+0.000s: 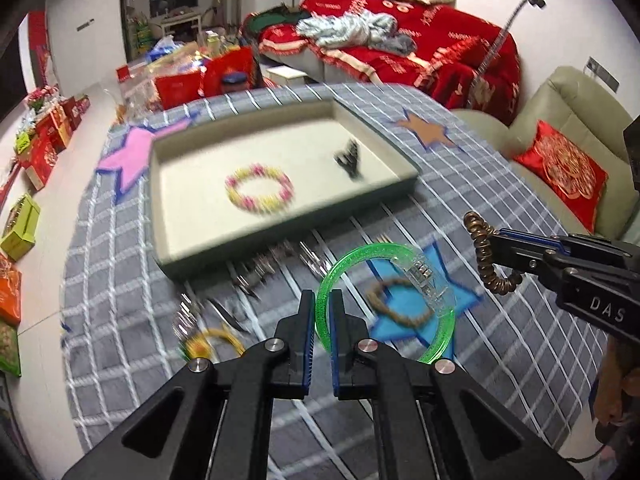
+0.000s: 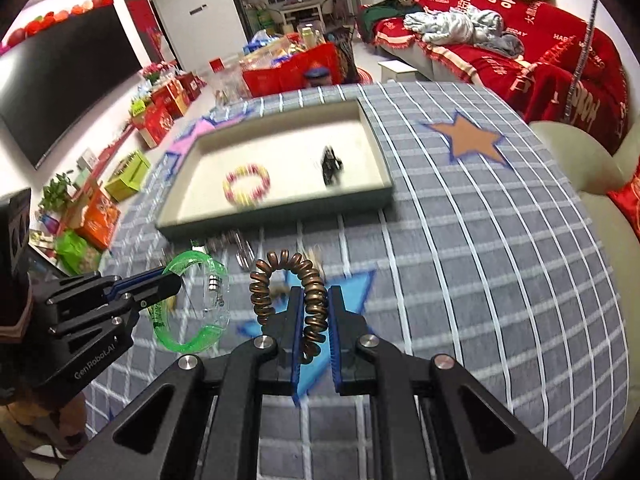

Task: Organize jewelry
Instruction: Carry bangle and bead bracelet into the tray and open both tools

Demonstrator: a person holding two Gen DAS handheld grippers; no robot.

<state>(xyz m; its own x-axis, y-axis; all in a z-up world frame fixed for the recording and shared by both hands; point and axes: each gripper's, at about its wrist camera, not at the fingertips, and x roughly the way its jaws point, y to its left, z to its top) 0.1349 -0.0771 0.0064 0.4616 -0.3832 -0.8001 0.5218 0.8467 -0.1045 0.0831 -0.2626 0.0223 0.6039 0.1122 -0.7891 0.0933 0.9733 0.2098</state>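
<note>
Green bangle (image 1: 384,300) is clamped in the left gripper (image 1: 322,304), copper coil bracelet (image 2: 308,300) in the right gripper (image 2: 316,300), near the tray (image 2: 280,210)

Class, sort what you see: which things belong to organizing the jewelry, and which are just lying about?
Belongs to the job:
green bangle in the left gripper
brown coil bracelet in the right gripper
tray
beaded bracelet
black clip

Lying about:
red sofa cover
red cushion
gift boxes
</note>
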